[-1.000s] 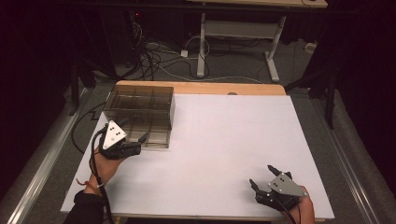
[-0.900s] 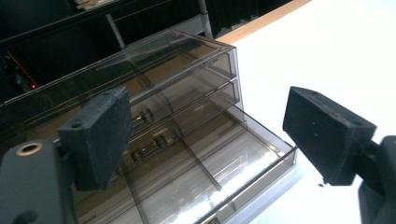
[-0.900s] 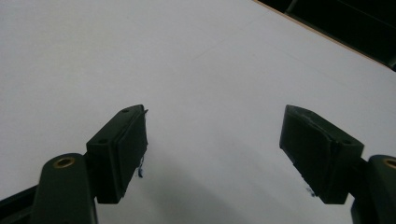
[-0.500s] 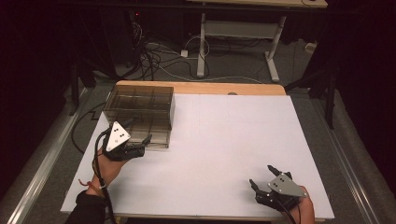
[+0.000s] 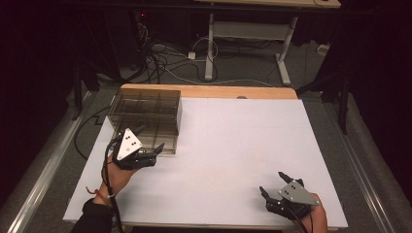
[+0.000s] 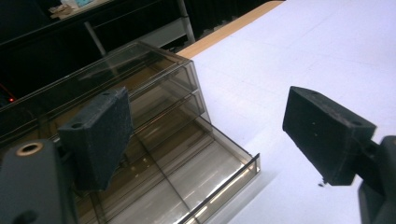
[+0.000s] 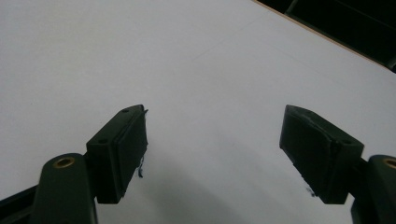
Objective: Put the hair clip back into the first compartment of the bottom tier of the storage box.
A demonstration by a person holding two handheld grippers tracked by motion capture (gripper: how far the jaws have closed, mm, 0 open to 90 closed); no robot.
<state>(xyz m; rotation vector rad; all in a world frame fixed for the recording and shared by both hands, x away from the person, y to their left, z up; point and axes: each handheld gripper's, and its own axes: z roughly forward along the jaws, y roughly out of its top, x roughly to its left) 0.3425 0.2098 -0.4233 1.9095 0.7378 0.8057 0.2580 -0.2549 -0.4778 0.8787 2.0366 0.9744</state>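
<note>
Smoky clear plastic: the drawer organizer box (image 5: 145, 118) stands at the far left of the white table top (image 5: 233, 145); one low drawer (image 6: 196, 182) is pulled out toward the near side.
Left gripper: the left gripper (image 5: 154, 156) hovers at the open drawer's near right corner, jaws spread wide with nothing between them.
Direction to the drawer: in the left gripper view the drawer front lip (image 6: 224, 189) lies just ahead of and below the jaws, running slantwise between them.
Long axis: the lip runs left to right across the table, so I judge a push toward the far side would meet it squarely.
Right gripper: the right gripper (image 5: 273, 186) sits at the near right, jaws apart and empty, well apart from the box.
Nearer hand: the left, plainly.
Drawer contents: none that I can make out.
</note>
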